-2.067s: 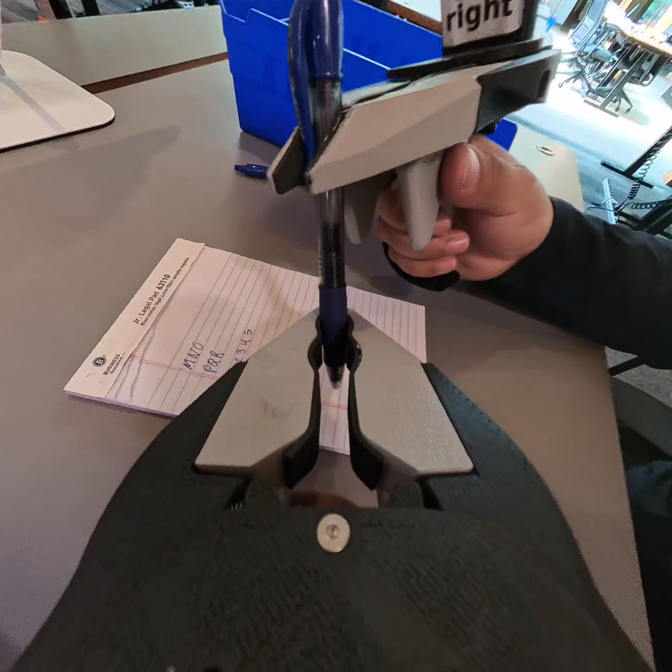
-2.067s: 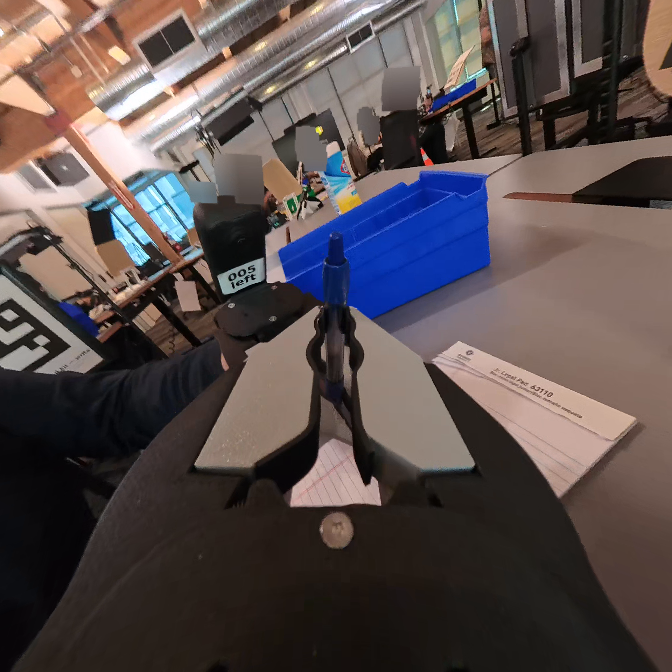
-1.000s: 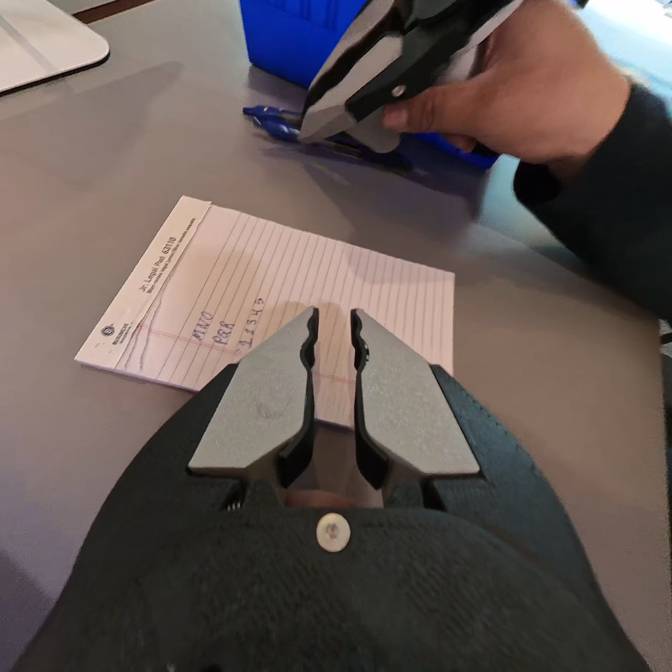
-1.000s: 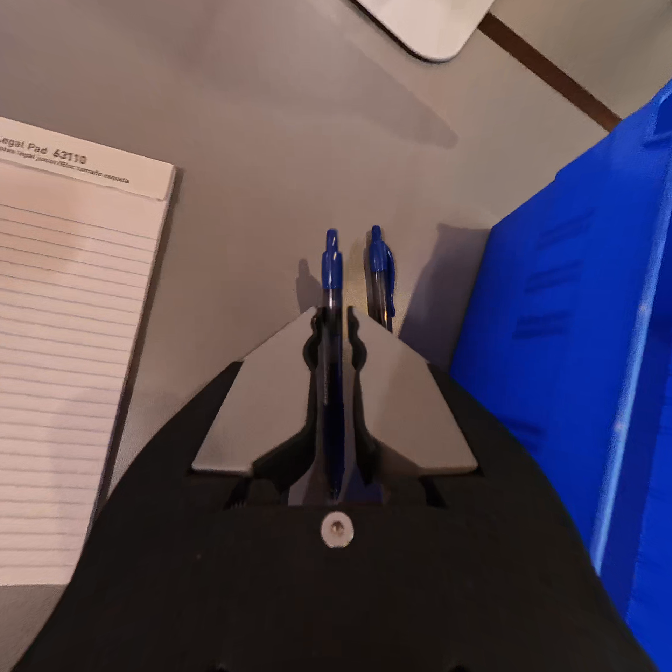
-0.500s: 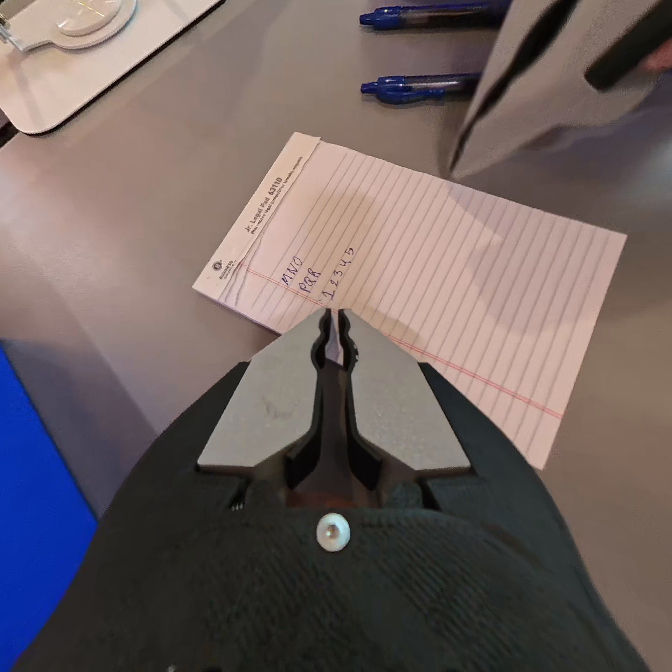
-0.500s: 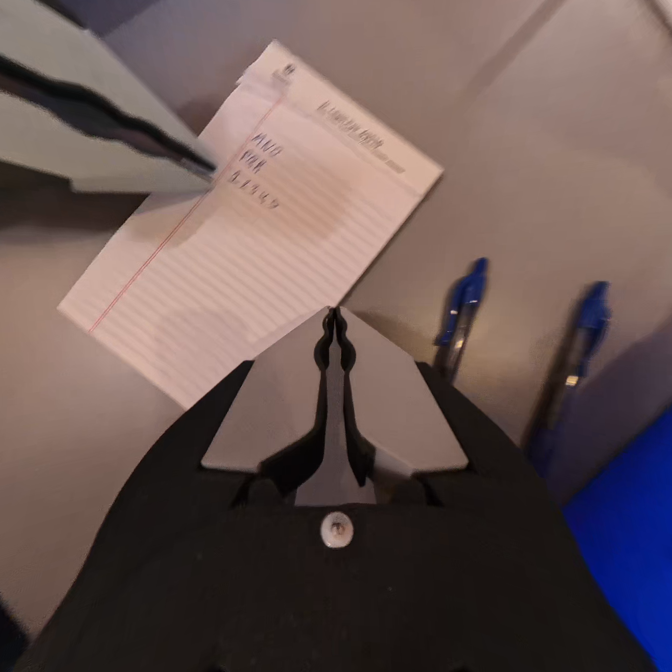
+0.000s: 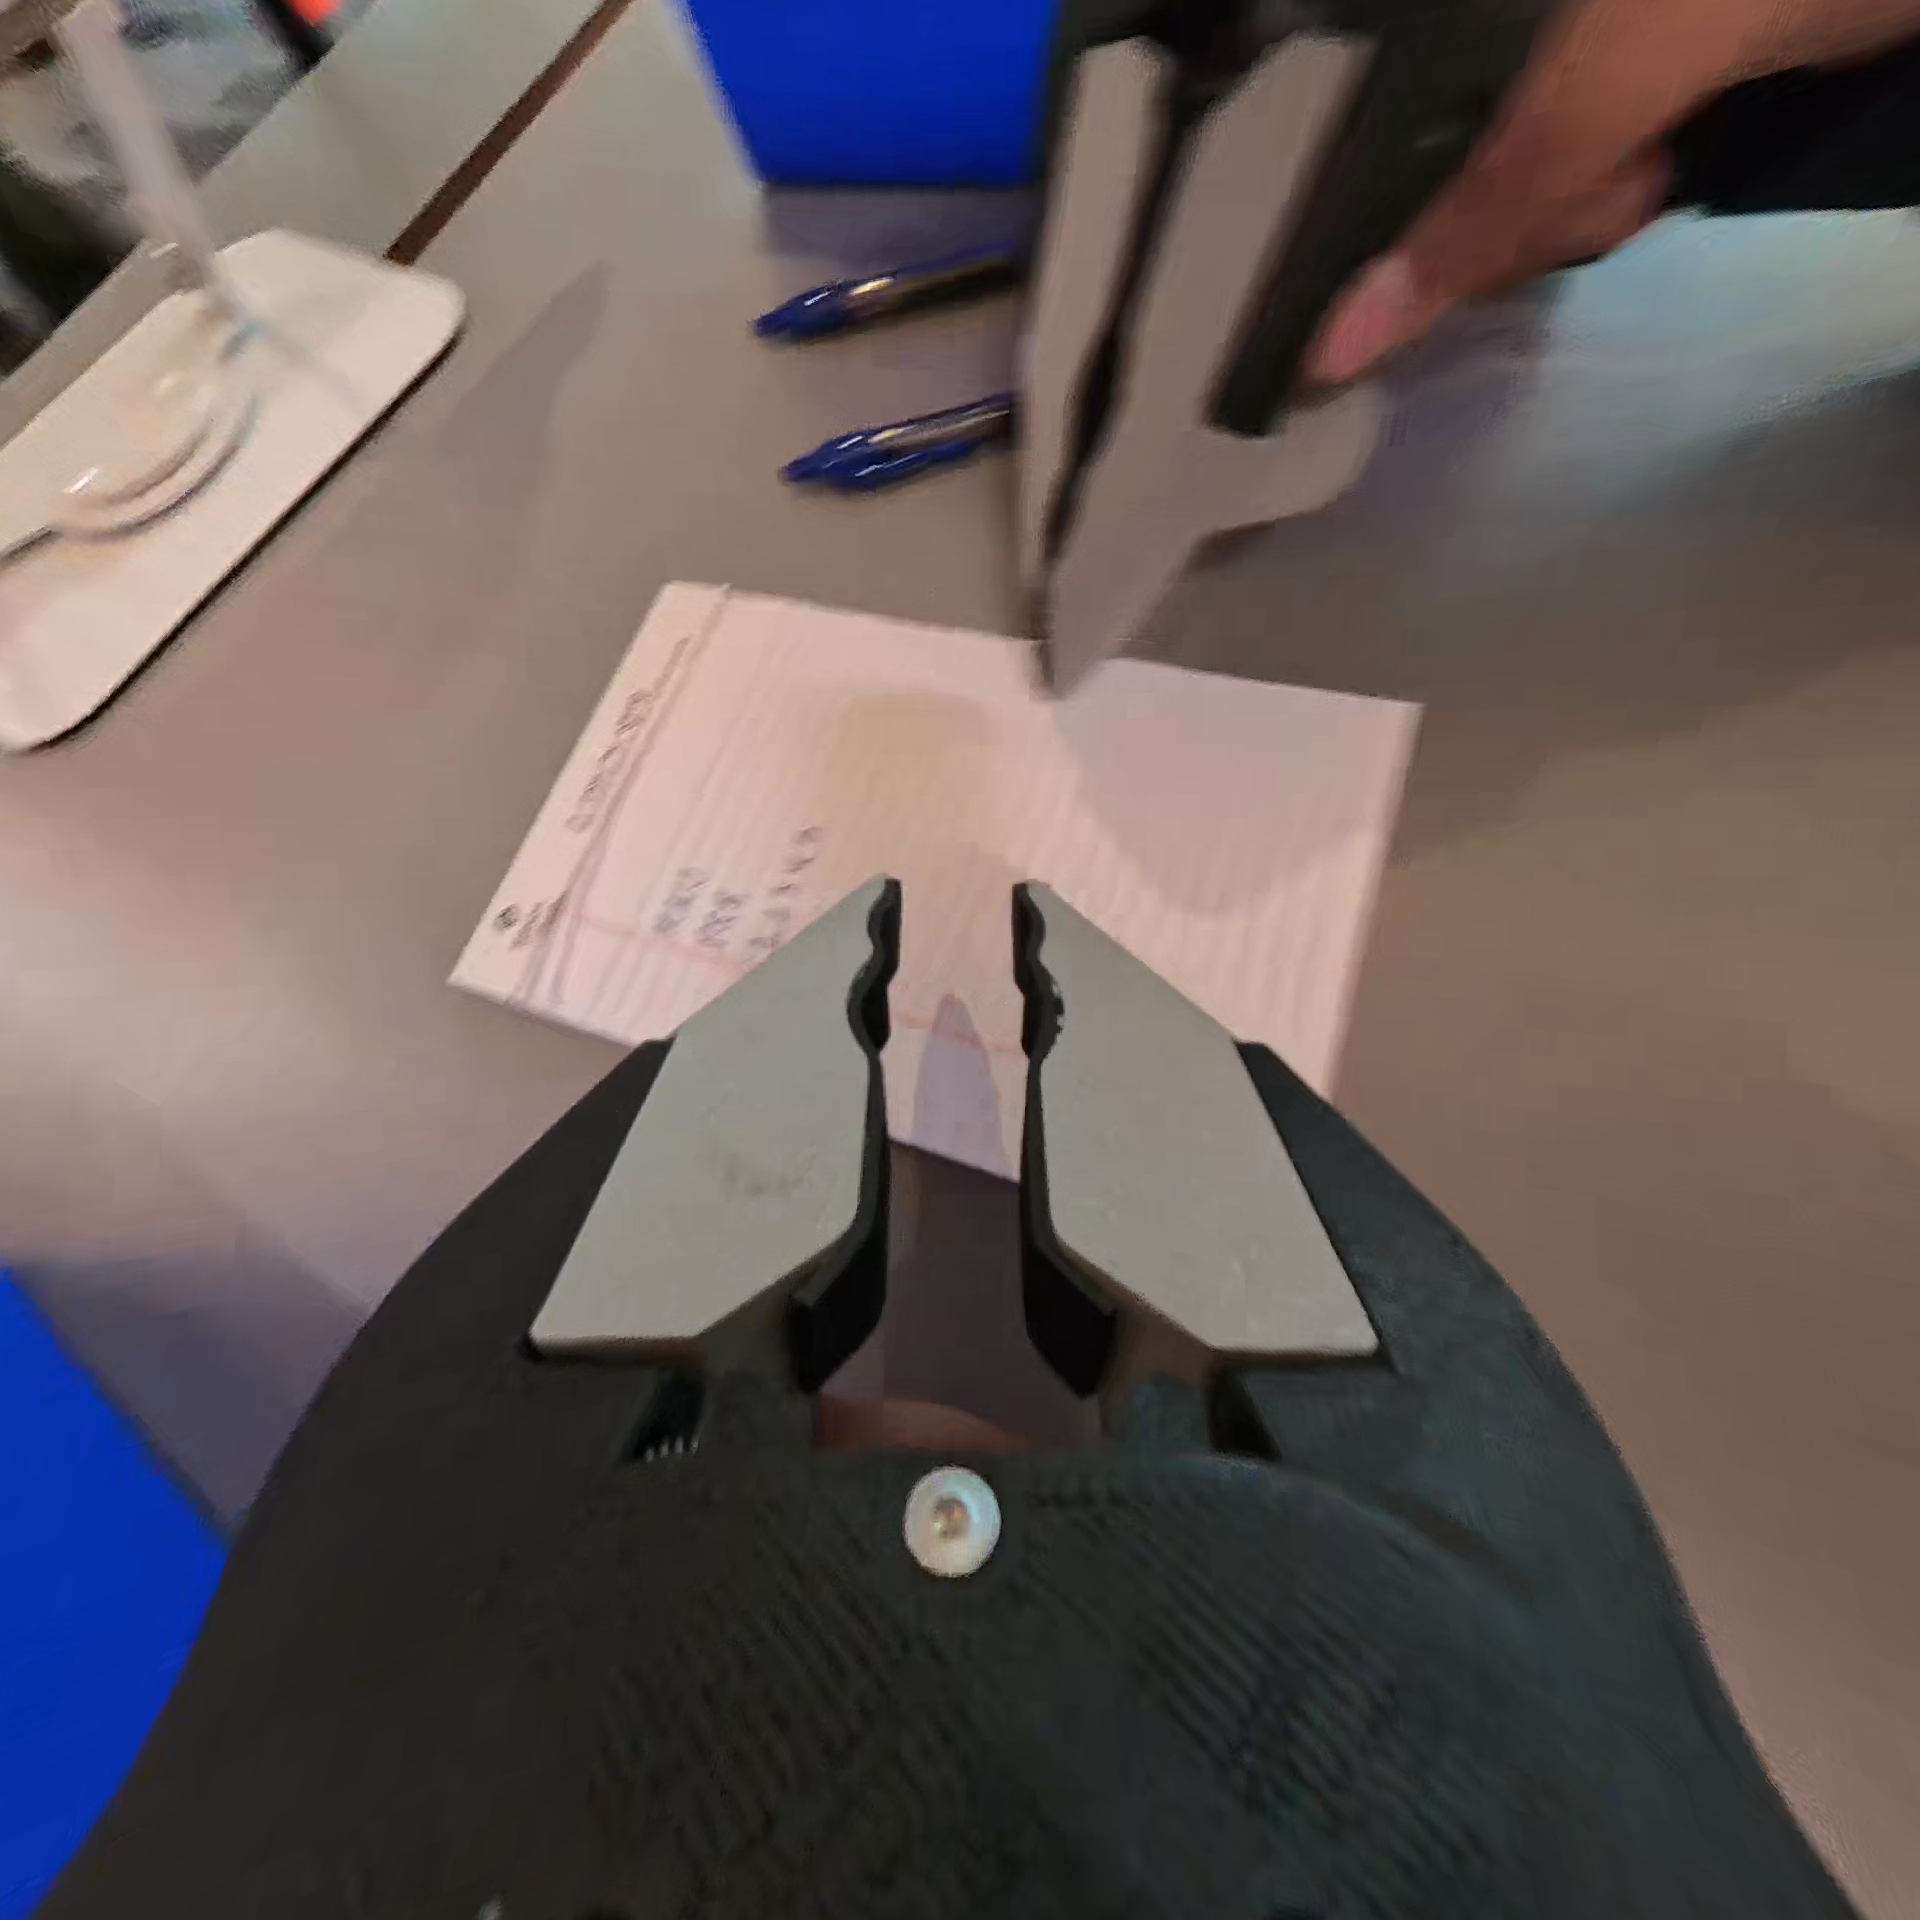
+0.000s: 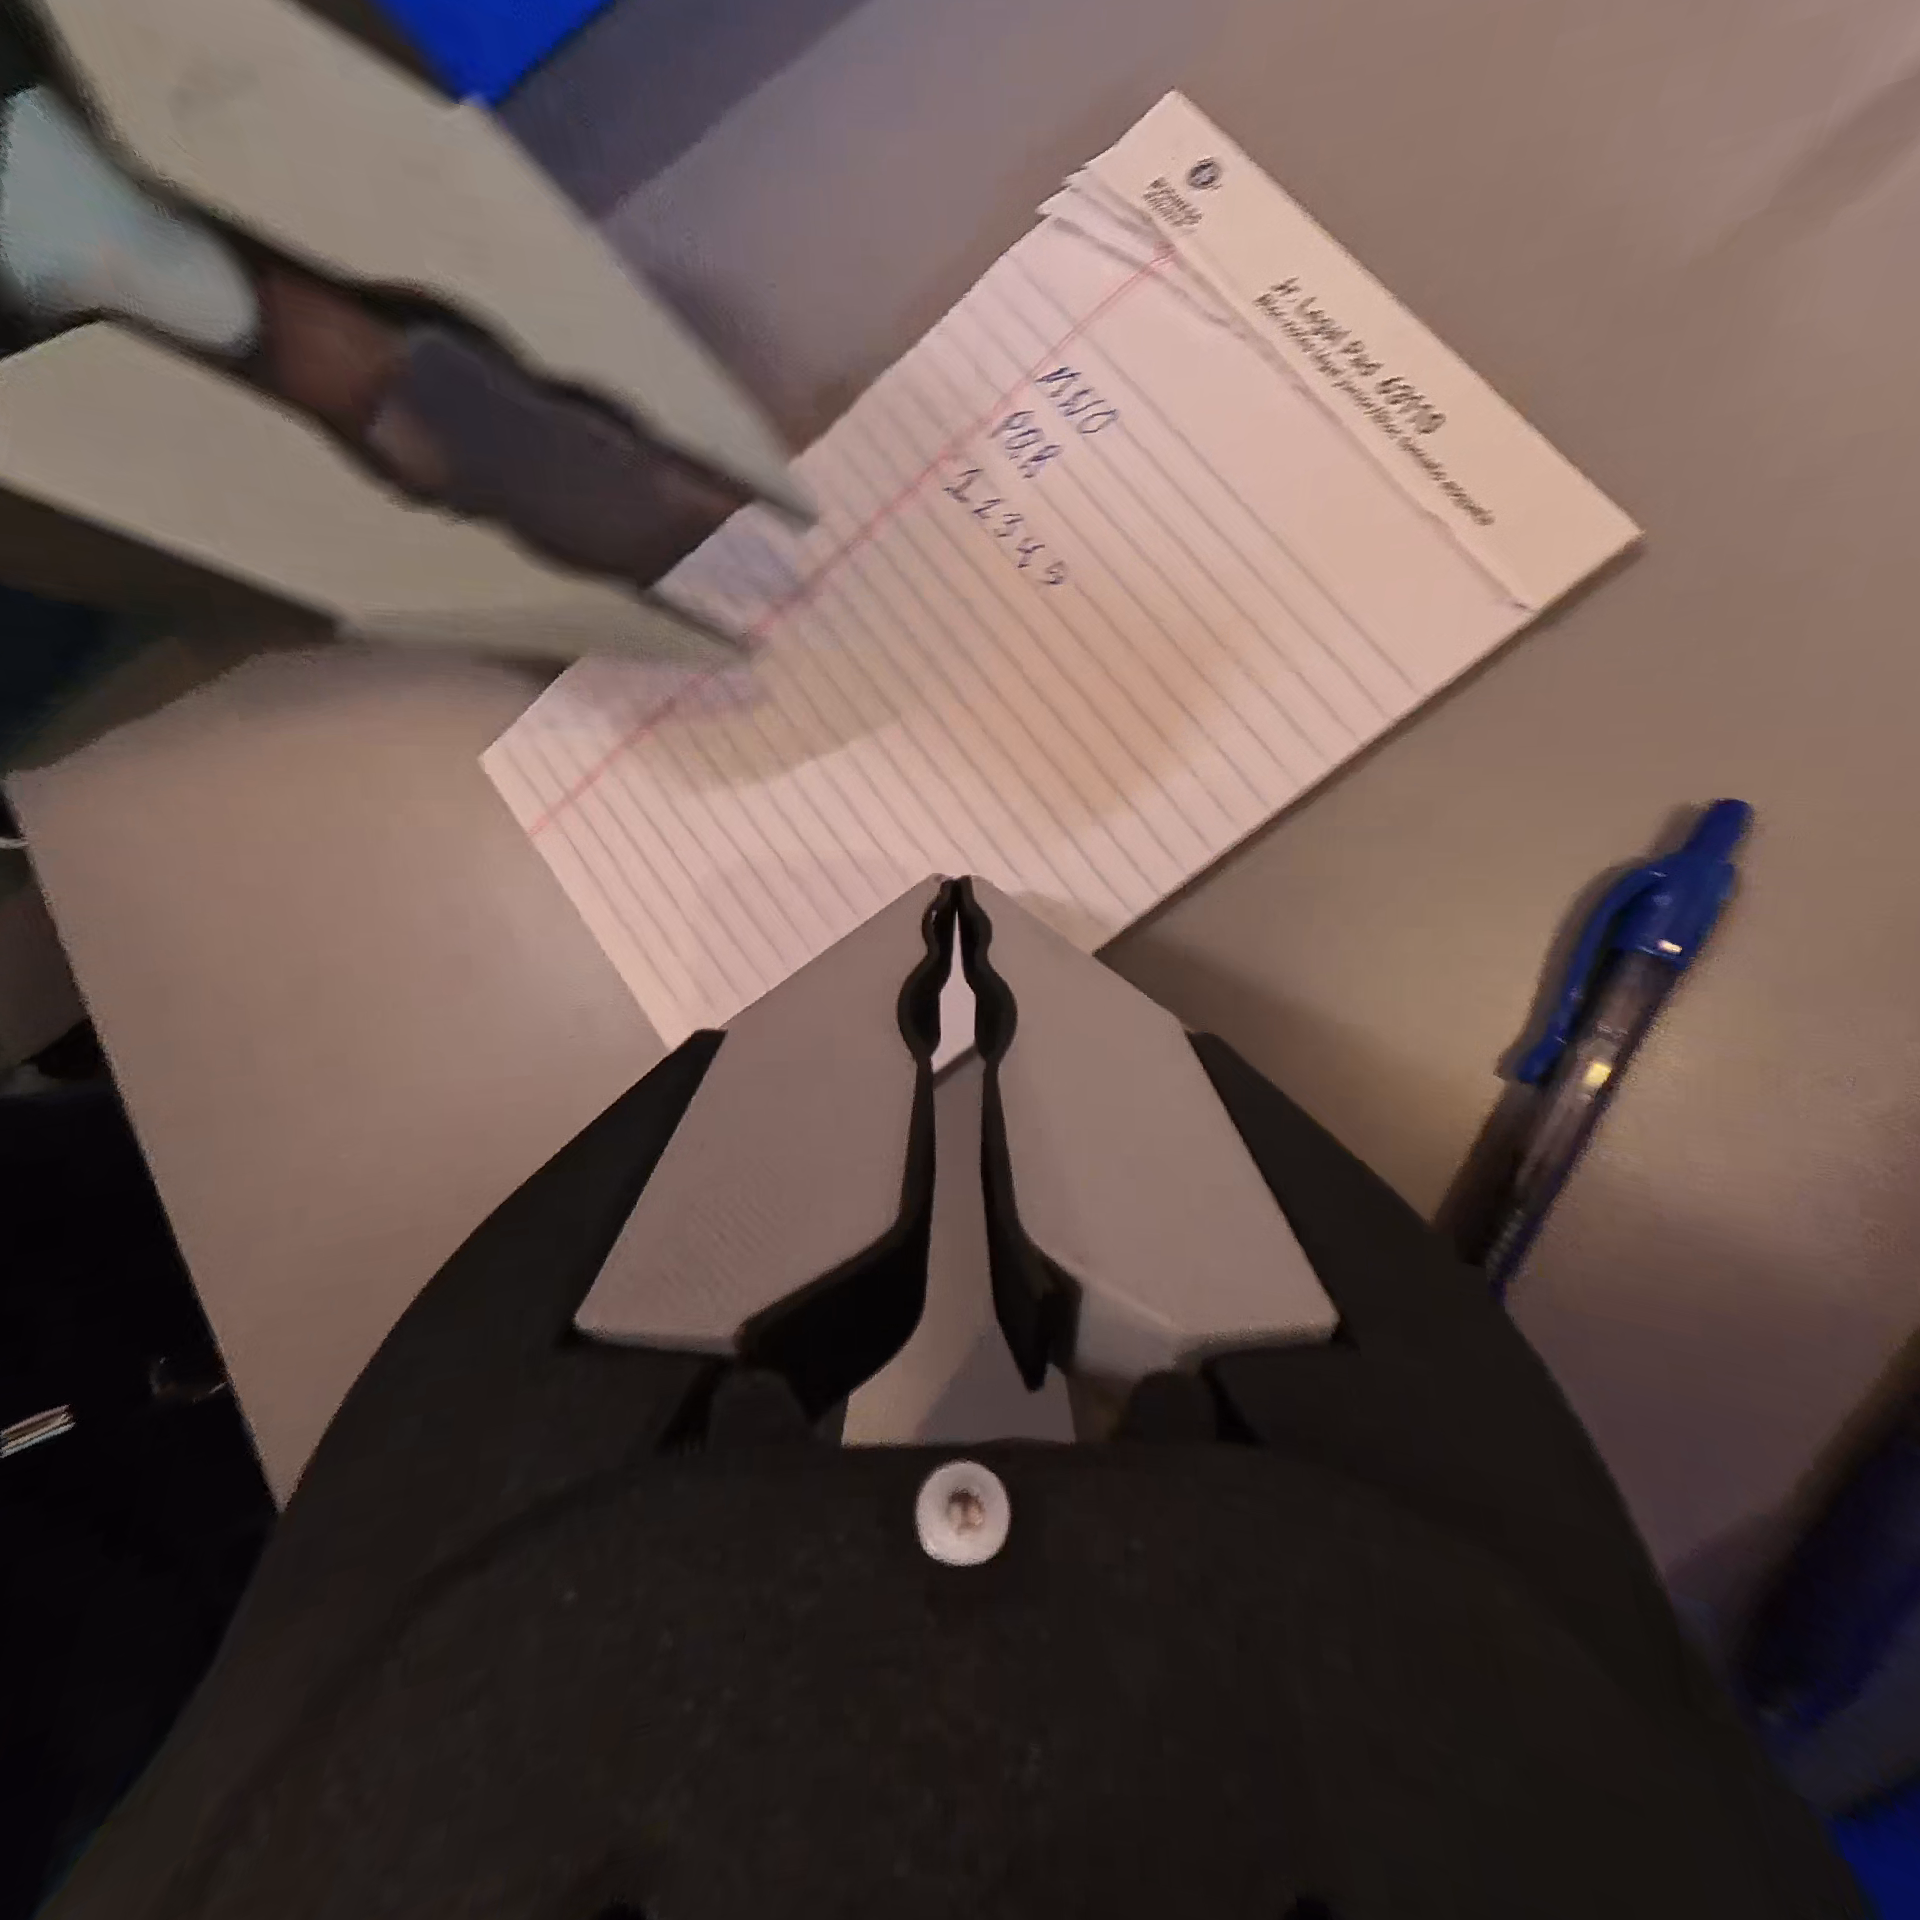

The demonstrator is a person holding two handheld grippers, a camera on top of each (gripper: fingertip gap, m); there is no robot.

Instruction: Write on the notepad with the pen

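The white lined notepad (image 7: 1039,790) lies flat on the grey table, with some blue writing near its top margin. My left gripper (image 7: 954,914) is open and empty, low over the pad's near edge. It also shows in the right wrist view (image 8: 764,582), over the pad's margin line. My right gripper (image 8: 954,888) is shut and empty above the pad's other long edge, and in the left wrist view its tip (image 7: 1049,665) points down at the pad. Two blue pens (image 7: 894,442) (image 7: 883,291) lie on the table beyond the pad. One pen (image 8: 1621,997) shows in the right wrist view.
A blue bin (image 7: 883,94) stands behind the pens. A white base plate (image 7: 187,468) with a clear stand sits at the far left. Another blue object (image 7: 62,1558) is at the near left. A hand (image 7: 1507,208) holds the right gripper. The right tips stand about 11 cm off the pen (image 8: 1621,997). Seen from the left wrist view (image 7: 900,436) as well.
My left gripper has opened from shut. My right gripper has swung over the pad's far edge and stays shut. About a second ago it laid the pen down beside the other pen.
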